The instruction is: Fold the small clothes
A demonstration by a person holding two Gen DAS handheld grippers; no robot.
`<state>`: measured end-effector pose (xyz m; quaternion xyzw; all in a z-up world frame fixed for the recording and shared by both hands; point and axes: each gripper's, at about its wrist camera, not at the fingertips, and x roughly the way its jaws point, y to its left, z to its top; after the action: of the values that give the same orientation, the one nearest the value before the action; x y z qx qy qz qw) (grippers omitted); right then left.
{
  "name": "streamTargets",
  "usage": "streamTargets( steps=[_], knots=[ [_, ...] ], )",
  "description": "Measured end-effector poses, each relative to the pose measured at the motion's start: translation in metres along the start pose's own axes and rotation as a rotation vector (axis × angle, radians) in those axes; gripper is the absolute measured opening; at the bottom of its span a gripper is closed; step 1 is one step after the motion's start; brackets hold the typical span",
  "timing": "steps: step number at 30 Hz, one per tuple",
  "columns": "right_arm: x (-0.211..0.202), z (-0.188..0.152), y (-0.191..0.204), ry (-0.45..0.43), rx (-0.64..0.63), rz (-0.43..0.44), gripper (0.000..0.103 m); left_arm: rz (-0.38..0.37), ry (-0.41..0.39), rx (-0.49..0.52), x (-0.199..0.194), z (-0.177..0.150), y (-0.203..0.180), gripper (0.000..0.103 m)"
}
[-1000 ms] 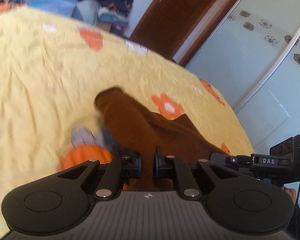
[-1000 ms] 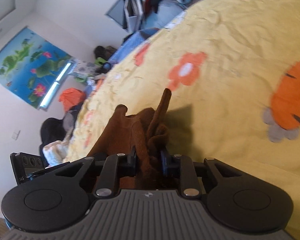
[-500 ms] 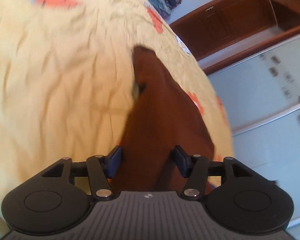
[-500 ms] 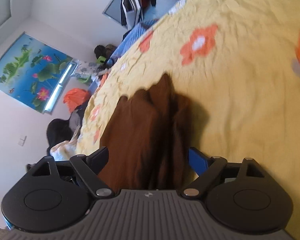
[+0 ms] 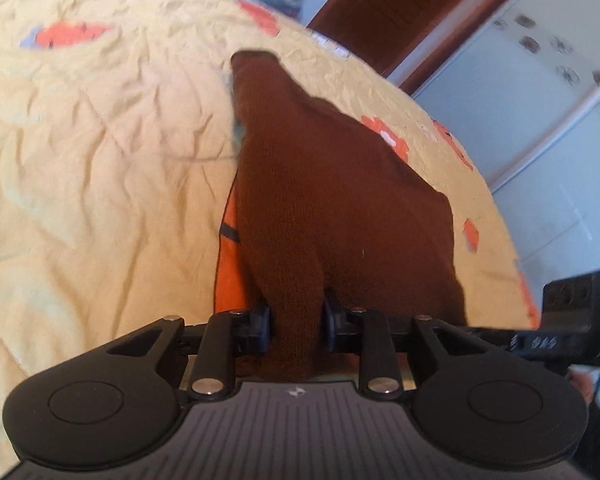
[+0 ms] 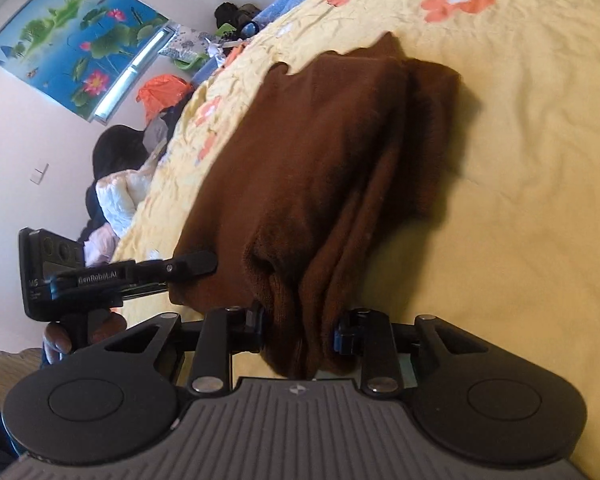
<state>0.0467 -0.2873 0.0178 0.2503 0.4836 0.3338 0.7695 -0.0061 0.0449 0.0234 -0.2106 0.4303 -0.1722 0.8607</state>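
Lying spread on a bed under a wrinkled yellow bedsheet (image 5: 100, 168) printed with orange flowers, a brown knit garment (image 5: 332, 184) stretches from near to far. The left claw (image 5: 296, 322) and right claw (image 6: 300, 326) are each closing on a bunched near edge of it, fabric between the pads. Beyond: a wooden door (image 5: 400, 4), pale wardrobe panels (image 5: 540, 120), a lotus poster (image 6: 72, 44) and piled clothes (image 6: 116, 184).

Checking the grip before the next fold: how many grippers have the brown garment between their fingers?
2: the left gripper and right gripper, both closing on the near edge of the brown knitted garment.
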Motion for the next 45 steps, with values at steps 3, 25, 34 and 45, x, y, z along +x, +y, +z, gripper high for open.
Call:
streamTargets(
  steps=[3,25,34,45],
  knots=[
    [-0.006,0.007,-0.006,0.000,0.068,0.042,0.046,0.065,-0.058,0.041,-0.018,-0.005,-0.013,0.038],
    [0.061,0.159,-0.001,0.031,-0.166,-0.279,0.014,0.206,-0.122,0.577,0.054,-0.026,-0.117,0.073],
    [0.015,0.139,0.038,-0.159,-0.215,-0.290,0.057,0.175,-0.184,0.527,0.021,-0.023,-0.106,0.076],
    [0.075,0.160,0.028,-0.057,-0.108,-0.206,0.072,0.216,-0.169,0.497,0.047,-0.028,-0.100,0.085]
  ],
)
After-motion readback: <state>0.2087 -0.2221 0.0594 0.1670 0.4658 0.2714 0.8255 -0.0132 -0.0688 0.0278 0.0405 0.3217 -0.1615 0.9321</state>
